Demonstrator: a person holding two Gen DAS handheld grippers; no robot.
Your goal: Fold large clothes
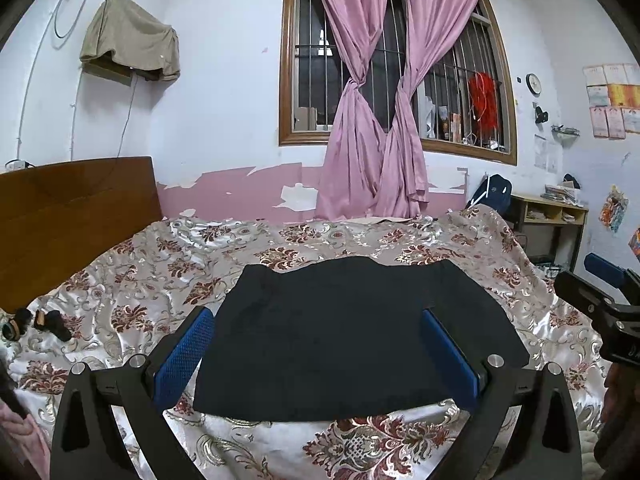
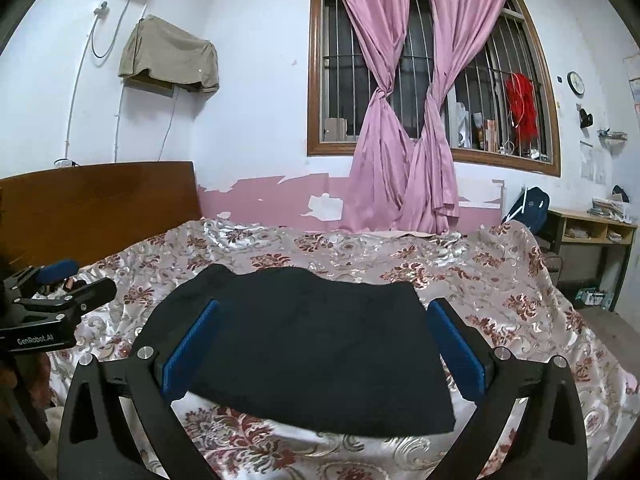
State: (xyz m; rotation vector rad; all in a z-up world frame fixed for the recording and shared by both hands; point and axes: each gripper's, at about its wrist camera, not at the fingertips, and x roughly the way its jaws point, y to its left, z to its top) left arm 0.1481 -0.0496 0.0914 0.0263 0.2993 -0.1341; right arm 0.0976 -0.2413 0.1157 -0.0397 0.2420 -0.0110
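"GenRobot.AI" is printed on the left hand-held gripper point(image 2: 60, 280).

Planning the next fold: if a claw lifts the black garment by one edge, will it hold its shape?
Probably not. The black garment lies flat and layered on the floral bedspread, so it would likely droop. The bedspread looks glossy, so pushing may slide it.

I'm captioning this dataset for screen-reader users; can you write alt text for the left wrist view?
A folded black garment lies flat on a floral satin bedspread, framed by the open blue-padded left gripper, which holds nothing. The right gripper shows at the right edge; behind are knotted pink curtains over a barred window.
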